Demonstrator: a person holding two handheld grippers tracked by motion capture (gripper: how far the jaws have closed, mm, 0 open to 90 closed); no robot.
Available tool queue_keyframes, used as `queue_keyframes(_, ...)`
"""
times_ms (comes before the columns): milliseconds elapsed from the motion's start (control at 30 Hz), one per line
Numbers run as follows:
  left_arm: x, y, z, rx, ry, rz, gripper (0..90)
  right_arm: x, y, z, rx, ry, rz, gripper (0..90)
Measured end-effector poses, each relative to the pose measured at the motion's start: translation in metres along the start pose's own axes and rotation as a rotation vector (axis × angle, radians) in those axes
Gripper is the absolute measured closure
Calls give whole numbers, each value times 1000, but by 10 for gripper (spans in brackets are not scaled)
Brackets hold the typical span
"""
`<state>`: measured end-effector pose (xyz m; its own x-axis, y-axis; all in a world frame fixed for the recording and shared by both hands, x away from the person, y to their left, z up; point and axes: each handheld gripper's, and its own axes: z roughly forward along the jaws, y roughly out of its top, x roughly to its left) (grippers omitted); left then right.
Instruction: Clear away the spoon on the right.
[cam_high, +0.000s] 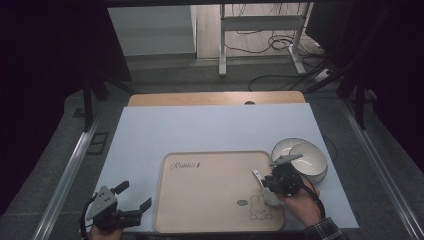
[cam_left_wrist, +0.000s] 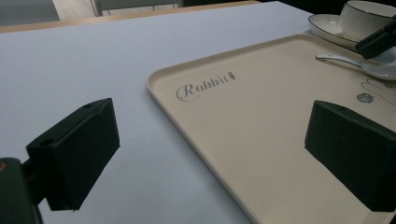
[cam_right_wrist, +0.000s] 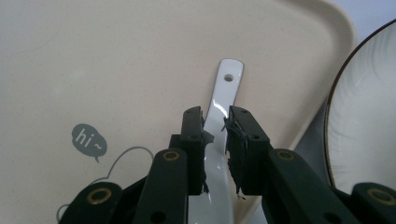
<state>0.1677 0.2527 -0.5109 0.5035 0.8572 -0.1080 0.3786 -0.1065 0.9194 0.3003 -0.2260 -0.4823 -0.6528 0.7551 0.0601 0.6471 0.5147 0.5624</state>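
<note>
Spoon (cam_right_wrist: 219, 140): we see a white spoon lying on the tray, near the tray's right edge. Its handle has a small hole at the end. In the high view the spoon (cam_high: 263, 186) sits just above the rabbit drawing.

Right hand-held gripper (cam_right_wrist: 215, 140): its two black jaws stand on either side of the spoon's handle. There is a thin gap beside the handle (so we think the pads are not squeezing it). In the high view this hand-held gripper (cam_high: 272, 187) is over the right end of the tray.

Left hand-held gripper (cam_high: 134, 196): its jaws are spread wide with nothing between them. It is at the near left corner of the tabletop, just beside the tray. In its own view the left hand-held gripper (cam_left_wrist: 210, 144) looks across the tray's corner.

Tray (cam_high: 210, 190): we see a flat tan tray with a raised rim. It lies on the near middle of the tabletop. It has curly writing, a rabbit drawing and a small "hi" bubble (the bubble is close to the spoon).

Bowl (cam_high: 306, 155): a white bowl sits on a white plate (cam_high: 285, 147), just past the tray's far right corner. In the left gripper view the bowl (cam_left_wrist: 366, 16) is well away at the far side.

Tabletop (cam_high: 210, 127): it is pale and flat, with a wooden strip along the far edge.
</note>
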Motion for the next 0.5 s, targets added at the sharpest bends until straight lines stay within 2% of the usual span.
queue_keyframes(133,0,0,0,-1,1,1,30,1,-1,-2,-28,0,-15,765)
queue_keyframes(333,0,0,0,-3,5,2,30,5,-2,-3,-75,-3,-36,893)
queue_keyframes(500,0,0,-1,-5,9,3,29,9,-2,2,-76,8,-46,897)
